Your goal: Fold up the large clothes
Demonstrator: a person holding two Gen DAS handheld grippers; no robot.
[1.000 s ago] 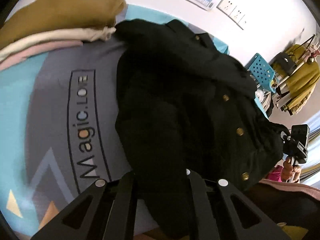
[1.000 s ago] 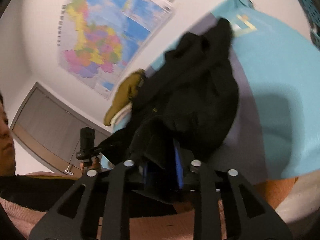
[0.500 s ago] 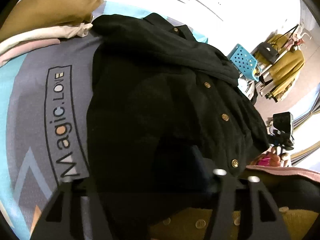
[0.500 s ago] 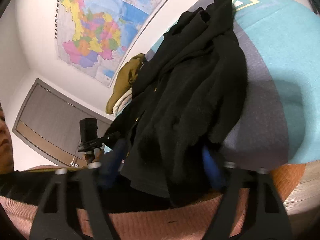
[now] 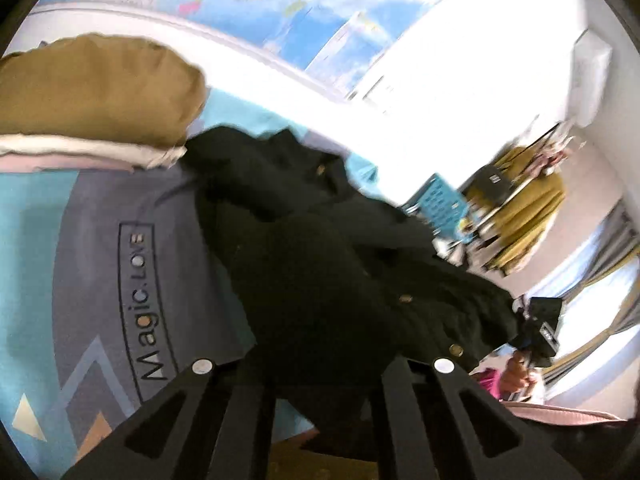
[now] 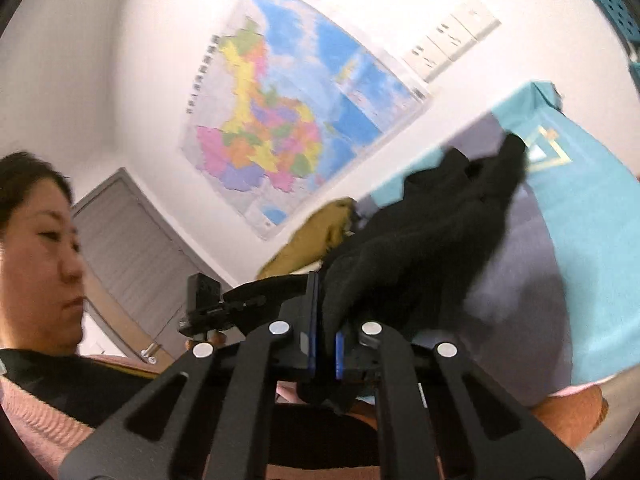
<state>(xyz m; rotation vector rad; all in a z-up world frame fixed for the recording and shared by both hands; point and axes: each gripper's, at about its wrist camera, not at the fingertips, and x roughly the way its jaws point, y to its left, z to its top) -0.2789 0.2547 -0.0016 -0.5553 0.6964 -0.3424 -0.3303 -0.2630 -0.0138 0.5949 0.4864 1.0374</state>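
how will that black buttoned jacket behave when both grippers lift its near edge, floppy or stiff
Probably floppy: the black jacket sags in folds between the left gripper and right gripper, both shut on its hem. Its thick bunched cloth suggests some weight, so the far part may drag on the printed mat. The fuzzy-looking surface seems unlikely to slip from the pads.

folded pile [image 5: 92, 120] blocks far left; printed cloth [image 5: 80, 260] bare

Black coat [image 5: 320, 280] with gold buttons [image 5: 406, 299]; teal-and-grey printed cloth [image 5: 80, 240]; mustard garment [image 5: 92, 84].
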